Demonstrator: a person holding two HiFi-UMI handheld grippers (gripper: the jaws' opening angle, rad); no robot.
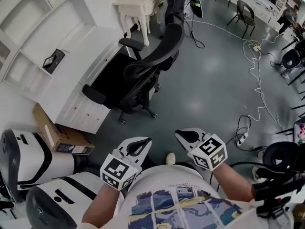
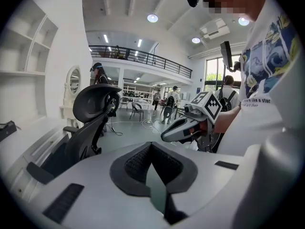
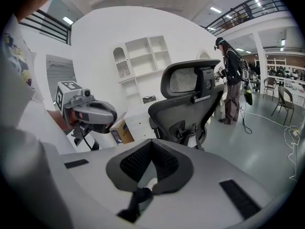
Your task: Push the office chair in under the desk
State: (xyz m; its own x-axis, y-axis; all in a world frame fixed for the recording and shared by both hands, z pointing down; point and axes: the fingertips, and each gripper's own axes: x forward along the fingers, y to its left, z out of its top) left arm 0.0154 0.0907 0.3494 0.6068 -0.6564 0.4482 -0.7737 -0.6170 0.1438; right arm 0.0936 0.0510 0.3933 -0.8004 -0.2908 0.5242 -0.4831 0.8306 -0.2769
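Observation:
The black mesh office chair (image 1: 147, 66) stands on the grey floor, its seat partly beneath the white desk (image 1: 90, 56) and its backrest toward me. Both grippers hang close to my body, well short of the chair and touching nothing. My left gripper (image 1: 143, 143) is shut and holds nothing. To its right, my right gripper (image 1: 182, 134) is also shut and holds nothing. In the left gripper view the chair (image 2: 90, 123) is at the left and the right gripper (image 2: 183, 127) crosses at centre-right. The right gripper view has the chair (image 3: 190, 104) straight ahead and the left gripper (image 3: 90, 111) at the left.
White shelves (image 1: 28, 27) rise behind the desk. A cardboard box (image 1: 59, 135) leans by the desk drawers, with rounded white-and-black units (image 1: 28, 161) at bottom left. Cables (image 1: 257, 80) and a power strip (image 1: 242, 138) lie on the floor at right. A person (image 3: 233, 85) stands beyond the chair.

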